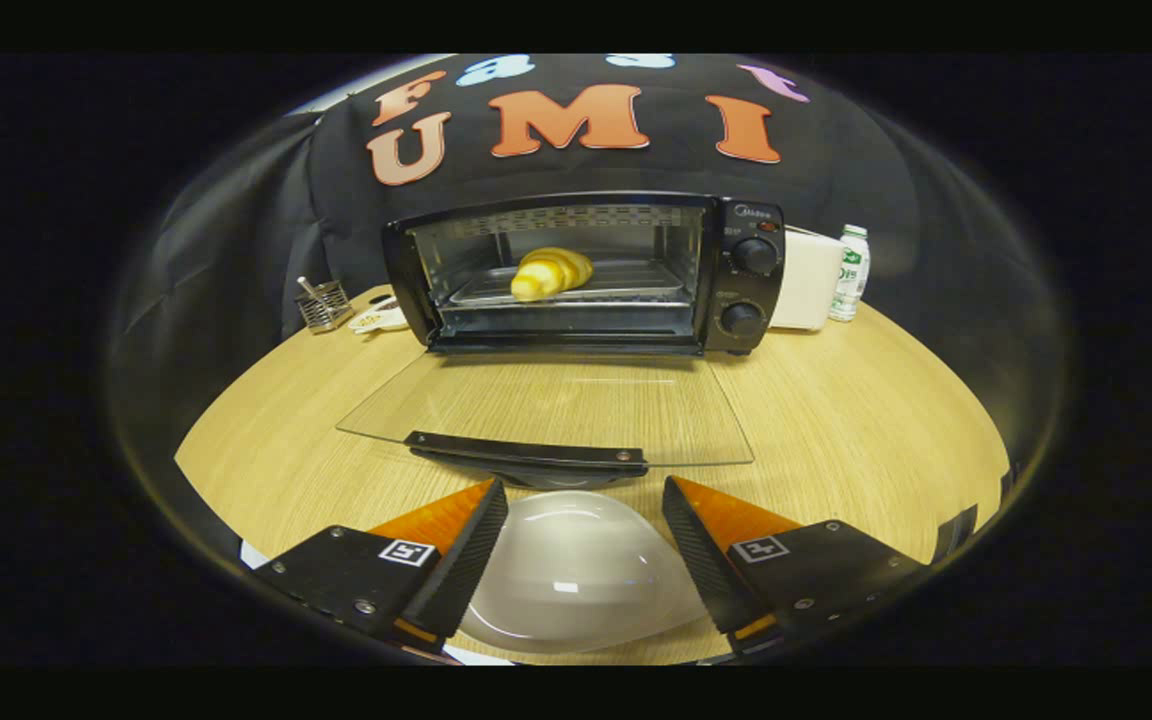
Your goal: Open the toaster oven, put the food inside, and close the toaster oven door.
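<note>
On worktop [836, 420], toaster oven [586, 272] w/ glass door [546, 405] dropped flat, bread [551, 272] on tray inside. Hand-held gripper [584, 510] fingers apart, nothing clamped; white plate [576, 570] btwn them, just short of door handle [526, 453].

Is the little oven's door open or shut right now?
Open. The glass door lies folded down flat before the toaster oven, the croissant already inside. The gripper hangs open over a plate.
</note>
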Demonstrator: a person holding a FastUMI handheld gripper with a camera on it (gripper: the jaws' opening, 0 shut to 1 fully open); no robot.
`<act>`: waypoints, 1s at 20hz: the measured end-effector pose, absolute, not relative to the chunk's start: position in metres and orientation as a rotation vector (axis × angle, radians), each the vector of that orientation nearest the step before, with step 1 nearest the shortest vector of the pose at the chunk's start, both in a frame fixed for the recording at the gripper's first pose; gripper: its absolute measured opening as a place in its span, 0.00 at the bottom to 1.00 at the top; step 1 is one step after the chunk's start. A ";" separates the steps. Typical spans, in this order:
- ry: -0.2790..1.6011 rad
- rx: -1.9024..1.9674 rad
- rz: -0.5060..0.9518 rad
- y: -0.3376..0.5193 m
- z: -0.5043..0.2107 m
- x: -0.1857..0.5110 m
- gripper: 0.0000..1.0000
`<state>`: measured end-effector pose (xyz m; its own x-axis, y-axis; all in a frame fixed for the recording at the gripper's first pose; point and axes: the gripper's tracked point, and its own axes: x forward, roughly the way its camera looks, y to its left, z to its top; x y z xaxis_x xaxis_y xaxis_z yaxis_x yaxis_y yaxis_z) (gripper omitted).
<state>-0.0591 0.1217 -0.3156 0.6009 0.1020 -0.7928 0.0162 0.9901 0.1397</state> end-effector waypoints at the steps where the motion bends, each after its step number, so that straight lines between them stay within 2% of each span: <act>1: 0.946 0.173 0.071 0.127 -0.317 -0.060 0.92; 8: 0.971 0.167 0.100 0.139 -0.319 -0.053 0.96; 14: 0.883 0.153 0.145 0.151 -0.292 -0.030 0.96; 20: 0.810 0.077 0.103 0.140 -0.281 0.014 0.96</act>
